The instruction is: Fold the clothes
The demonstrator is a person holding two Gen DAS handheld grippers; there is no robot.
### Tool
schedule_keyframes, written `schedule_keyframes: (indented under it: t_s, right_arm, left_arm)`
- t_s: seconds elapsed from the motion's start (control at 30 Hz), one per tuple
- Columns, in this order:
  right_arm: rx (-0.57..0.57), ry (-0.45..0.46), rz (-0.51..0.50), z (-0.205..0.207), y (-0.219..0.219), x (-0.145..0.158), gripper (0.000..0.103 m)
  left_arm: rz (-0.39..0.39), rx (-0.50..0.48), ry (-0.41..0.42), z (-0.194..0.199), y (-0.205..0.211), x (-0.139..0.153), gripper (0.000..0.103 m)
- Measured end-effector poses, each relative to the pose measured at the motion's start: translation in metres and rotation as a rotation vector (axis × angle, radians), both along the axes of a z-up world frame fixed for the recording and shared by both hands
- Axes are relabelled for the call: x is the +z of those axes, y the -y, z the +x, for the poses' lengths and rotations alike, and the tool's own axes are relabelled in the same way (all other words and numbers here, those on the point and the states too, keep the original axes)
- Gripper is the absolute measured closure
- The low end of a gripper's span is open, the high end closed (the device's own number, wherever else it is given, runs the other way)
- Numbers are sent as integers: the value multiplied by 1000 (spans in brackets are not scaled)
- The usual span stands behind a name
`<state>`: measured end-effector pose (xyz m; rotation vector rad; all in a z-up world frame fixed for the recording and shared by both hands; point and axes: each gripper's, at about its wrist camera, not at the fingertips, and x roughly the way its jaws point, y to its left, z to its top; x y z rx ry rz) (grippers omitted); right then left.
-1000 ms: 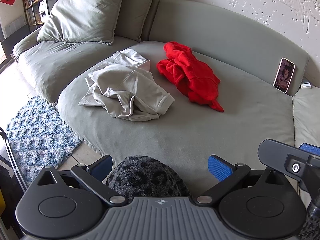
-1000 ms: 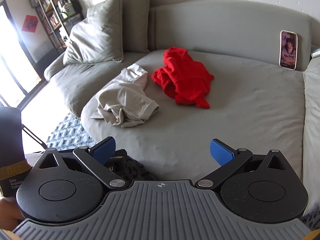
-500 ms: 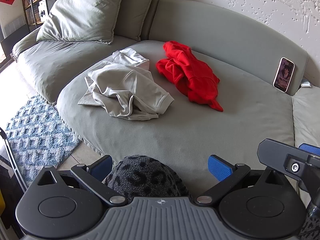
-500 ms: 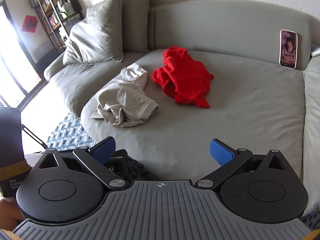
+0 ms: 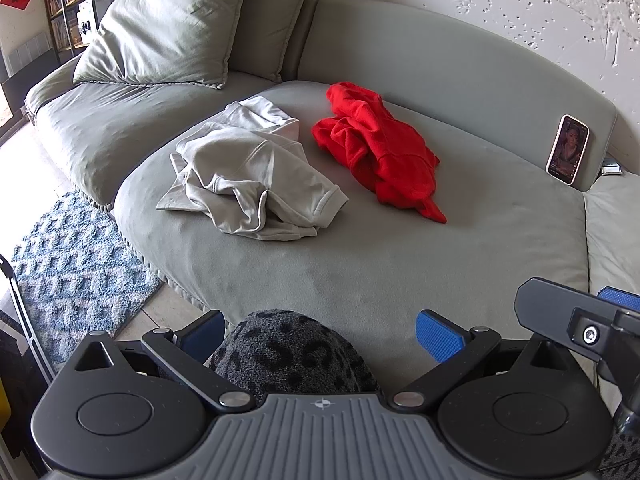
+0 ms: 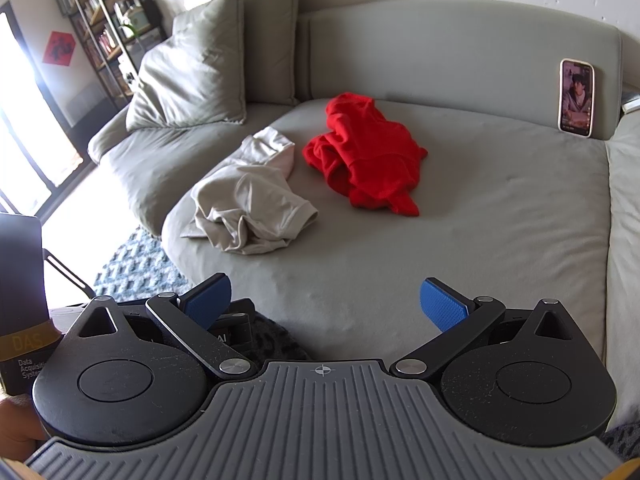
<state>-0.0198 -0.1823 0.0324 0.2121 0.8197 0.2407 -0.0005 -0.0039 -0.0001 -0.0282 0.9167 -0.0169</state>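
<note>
Looking from the left wrist, the left claw (image 5: 320,332) is wide and empty; a crumpled beige shirt (image 5: 256,176) lies on the grey sofa (image 5: 400,272), beside a crumpled red garment (image 5: 380,152). From the right wrist, the right claw (image 6: 326,304) is wide and empty too, well apart from both clothes.

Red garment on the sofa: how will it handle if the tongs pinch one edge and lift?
Likely floppy: the red garment lies crumpled in soft folds, so it should drape and unravel. Probably light, since it barely dents the sofa cushion. One pinch may catch several layers, as the folds overlap.
</note>
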Motion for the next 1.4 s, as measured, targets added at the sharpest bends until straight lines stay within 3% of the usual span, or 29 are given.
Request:
schedule_keyframes:
  t_s: [1.1, 1.4]
  right_arm:
    - [-4, -12, 7, 6, 0, -7, 0]
    - [-72, 38, -7, 46, 15, -19, 0]
  left_arm:
    - [2, 9, -12, 6, 0, -9, 1]
    - [56, 70, 120, 52, -14, -16, 1]
